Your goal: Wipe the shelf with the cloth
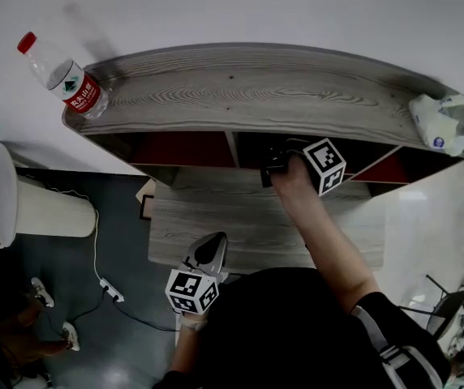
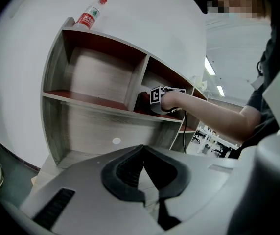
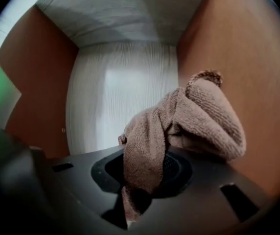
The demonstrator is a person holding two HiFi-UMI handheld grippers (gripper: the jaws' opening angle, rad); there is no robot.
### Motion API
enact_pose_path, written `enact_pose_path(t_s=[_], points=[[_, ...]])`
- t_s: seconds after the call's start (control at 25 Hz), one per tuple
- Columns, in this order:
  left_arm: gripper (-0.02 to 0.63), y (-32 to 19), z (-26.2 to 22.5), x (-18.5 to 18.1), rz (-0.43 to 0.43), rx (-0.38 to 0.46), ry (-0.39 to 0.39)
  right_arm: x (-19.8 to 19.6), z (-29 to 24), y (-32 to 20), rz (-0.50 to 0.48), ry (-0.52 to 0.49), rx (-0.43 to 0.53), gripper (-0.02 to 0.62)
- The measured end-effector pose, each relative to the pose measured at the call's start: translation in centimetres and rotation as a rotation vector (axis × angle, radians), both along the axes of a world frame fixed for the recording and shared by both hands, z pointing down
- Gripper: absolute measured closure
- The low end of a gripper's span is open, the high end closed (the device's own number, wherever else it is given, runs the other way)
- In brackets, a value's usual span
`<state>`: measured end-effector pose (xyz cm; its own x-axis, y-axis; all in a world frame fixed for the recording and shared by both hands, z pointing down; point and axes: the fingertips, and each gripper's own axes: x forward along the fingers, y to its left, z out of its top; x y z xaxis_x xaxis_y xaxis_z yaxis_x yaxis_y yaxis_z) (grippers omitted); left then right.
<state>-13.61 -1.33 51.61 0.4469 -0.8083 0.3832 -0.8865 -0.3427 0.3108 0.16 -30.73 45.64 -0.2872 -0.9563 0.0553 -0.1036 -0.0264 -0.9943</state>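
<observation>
Cloth, brown and terry-looped, sits bunched and clamped between the closed jaws of my right tool, which reaches into the shelf at its upper row, in the compartment just right of the upright divider. From the right gripper view the cloth's folded bulk leans toward the compartment's red right wall, with the pale wood-grain back panel beyond it; whether the cloth touches that wall I cannot tell. My left tool hangs back in front of the shelf's lower board, its jaws together with nothing between them, and from there I see the right tool just above the red floor of that compartment. On the shelf's top board a clear bottle with a red cap and red label lies at the left end, and a crumpled white bag sits at the right end.
</observation>
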Motion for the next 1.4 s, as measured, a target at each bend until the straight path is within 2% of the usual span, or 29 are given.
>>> enact_pose_path(t_s=[0.44,0.84,1.0,1.24,1.4], points=[[0.601,1.1,0.1,-0.1,-0.019,-0.002,0.002,-7.2,-0.2,0.3,-0.282,-0.041,0.050,0.528],[0.601,1.7,0.0,-0.2,-0.015,0.001,0.003,-8.0,-1.0,1.6,-0.338,-0.036,0.114,0.526],[0.601,1.4,0.0,0.3,0.006,0.001,0.005,-7.4,-2.3,3.5,-0.376,0.023,0.188,0.526],[0.601,0.0,-0.1,1.7,0.067,0.009,0.004,-5.0,-5.2,7.2,-0.446,0.180,0.370,0.526],[0.601,-1.1,-0.4,3.2,0.123,0.020,0.001,-2.5,-5.6,10.3,-0.479,0.355,0.427,0.526]])
